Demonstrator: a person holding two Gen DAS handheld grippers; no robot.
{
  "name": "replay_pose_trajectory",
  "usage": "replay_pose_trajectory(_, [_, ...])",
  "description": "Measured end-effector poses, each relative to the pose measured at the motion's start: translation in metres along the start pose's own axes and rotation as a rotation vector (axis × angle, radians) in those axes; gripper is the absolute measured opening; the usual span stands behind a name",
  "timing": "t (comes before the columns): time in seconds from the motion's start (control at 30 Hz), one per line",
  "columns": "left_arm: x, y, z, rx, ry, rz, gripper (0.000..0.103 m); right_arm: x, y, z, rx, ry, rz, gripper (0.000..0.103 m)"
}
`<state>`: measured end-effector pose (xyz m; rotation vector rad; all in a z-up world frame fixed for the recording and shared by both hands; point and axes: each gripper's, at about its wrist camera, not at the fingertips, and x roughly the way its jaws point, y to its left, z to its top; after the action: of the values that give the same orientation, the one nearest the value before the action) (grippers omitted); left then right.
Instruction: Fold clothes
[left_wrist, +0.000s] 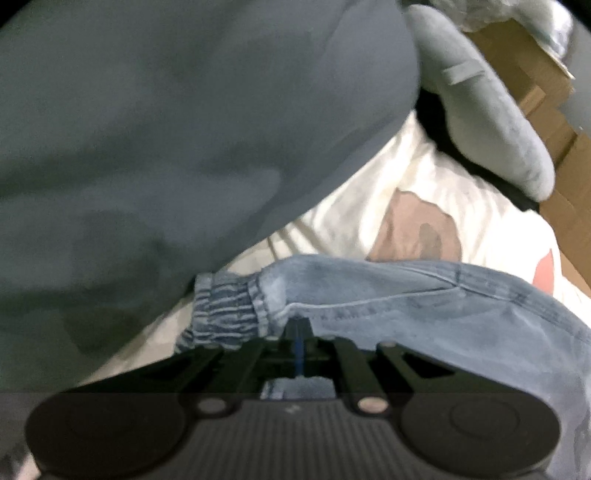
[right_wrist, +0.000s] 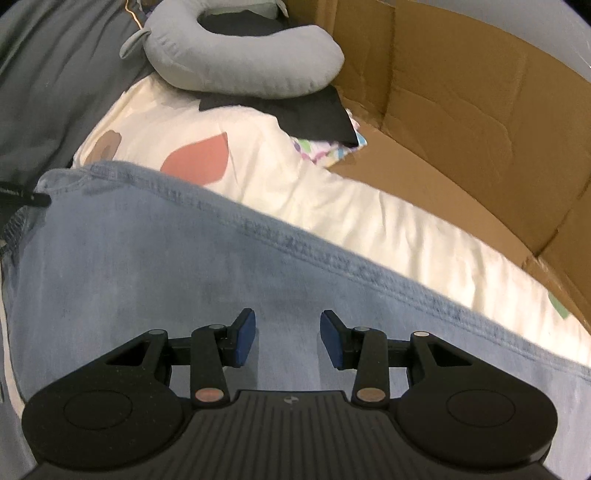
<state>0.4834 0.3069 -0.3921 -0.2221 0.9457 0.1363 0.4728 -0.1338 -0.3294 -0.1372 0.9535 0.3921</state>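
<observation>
Light blue denim trousers (left_wrist: 424, 295) with an elastic gathered cuff (left_wrist: 221, 306) lie across a white printed bedsheet (left_wrist: 424, 192). My left gripper (left_wrist: 300, 332) is shut on the denim fabric beside the cuff, its fingers pressed together under a fold. In the right wrist view the same denim (right_wrist: 155, 258) spreads wide below my right gripper (right_wrist: 288, 338), which stands open just above the cloth with nothing between its blue pads (right_wrist: 246, 338). The other gripper's dark tip (right_wrist: 35, 199) shows at the denim's far left corner.
A grey neck pillow (right_wrist: 240, 70) rests on a black cloth (right_wrist: 314, 114) at the back. A large open cardboard box (right_wrist: 461, 110) borders the bed on the right. A dark grey blanket (left_wrist: 166, 129) fills the left; a colourful patterned cloth (right_wrist: 325, 151) peeks out.
</observation>
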Motion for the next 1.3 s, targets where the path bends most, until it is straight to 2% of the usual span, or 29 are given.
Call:
replay_pose_trajectory(0.17, [0.019, 0.007, -0.002, -0.002, 0.024, -0.023, 0.003, 0.019, 0.005, 0.016, 0.004, -0.011, -0.003, 0.046])
replay_pose_trajectory(0.33, [0.018, 0.003, 0.002, 0.013, 0.034, -0.012, 0.003, 0.042, 0.005, 0.025, 0.009, 0.006, -0.031, 0.045])
replay_pose_trajectory(0.5, [0.000, -0.006, -0.004, 0.034, -0.026, -0.033, 0.003, 0.062, 0.002, 0.028, 0.048, 0.021, -0.043, 0.045])
replay_pose_trajectory(0.7, [-0.013, -0.023, -0.015, 0.092, -0.048, -0.072, 0.004, 0.076, 0.007, 0.043, 0.059, 0.044, -0.082, 0.046])
replay_pose_trajectory(0.87, [-0.024, -0.026, -0.025, 0.077, -0.040, -0.092, 0.004, 0.054, 0.012, 0.052, 0.036, 0.001, -0.050, 0.046])
replay_pose_trajectory(1.0, [-0.034, -0.030, -0.038, 0.091, -0.026, -0.101, 0.005, 0.031, 0.020, 0.048, 0.015, -0.040, 0.011, 0.046])
replay_pose_trajectory(1.1, [-0.033, -0.031, -0.051, 0.110, -0.010, -0.082, 0.007, 0.022, 0.033, 0.043, -0.025, -0.056, 0.057, 0.046])
replay_pose_trajectory(1.2, [-0.020, -0.027, -0.059, 0.097, 0.004, -0.064, 0.007, 0.024, 0.052, 0.040, -0.045, -0.039, 0.108, 0.046])
replay_pose_trajectory(1.3, [-0.013, -0.024, -0.065, 0.099, -0.024, -0.065, 0.004, 0.030, 0.077, 0.034, -0.068, -0.020, 0.160, 0.046])
